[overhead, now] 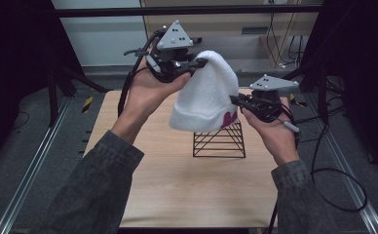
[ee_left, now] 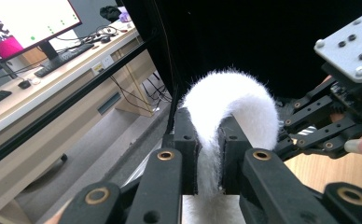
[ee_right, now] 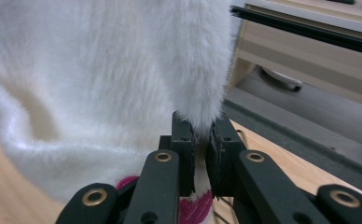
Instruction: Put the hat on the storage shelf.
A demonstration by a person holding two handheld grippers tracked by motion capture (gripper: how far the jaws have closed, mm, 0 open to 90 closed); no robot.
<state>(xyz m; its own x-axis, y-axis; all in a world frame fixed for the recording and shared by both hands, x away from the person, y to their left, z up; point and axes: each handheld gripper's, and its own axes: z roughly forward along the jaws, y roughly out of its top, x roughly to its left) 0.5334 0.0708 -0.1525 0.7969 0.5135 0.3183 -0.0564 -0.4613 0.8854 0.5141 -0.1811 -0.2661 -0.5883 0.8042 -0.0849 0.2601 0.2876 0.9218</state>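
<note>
1. white fuzzy hat [overhead: 206, 95] hangs in the air above the black wire stand [overhead: 219, 139], its cuffed brim just over the stand's top, not yet seated on it
2. left tool [overhead: 197, 63] is clenched on the hat's crown, up and to the left of the stand; in the left gripper view a fold of the white fleece [ee_left: 226, 102] is pinched between the jaws
3. right tool [overhead: 236, 101] is clenched on the brim edge at the stand's right side, close to the pink mark [overhead: 230, 118]; in the right gripper view the fleece edge [ee_right: 200, 119] sits squeezed between its jaws
4. risk: each grip takes a thin fold of slippery pile, so a tug apart could pull the fabric free and drop the hat beside the stand
5. risk: the brim looks half collapsed, so lowering it now could snag it on the stand's corner or leave it lopsided
6. risk: the stand looks light, and a sideways drag of the brim could tip it or slide it across the table [overhead: 177, 180]
</note>
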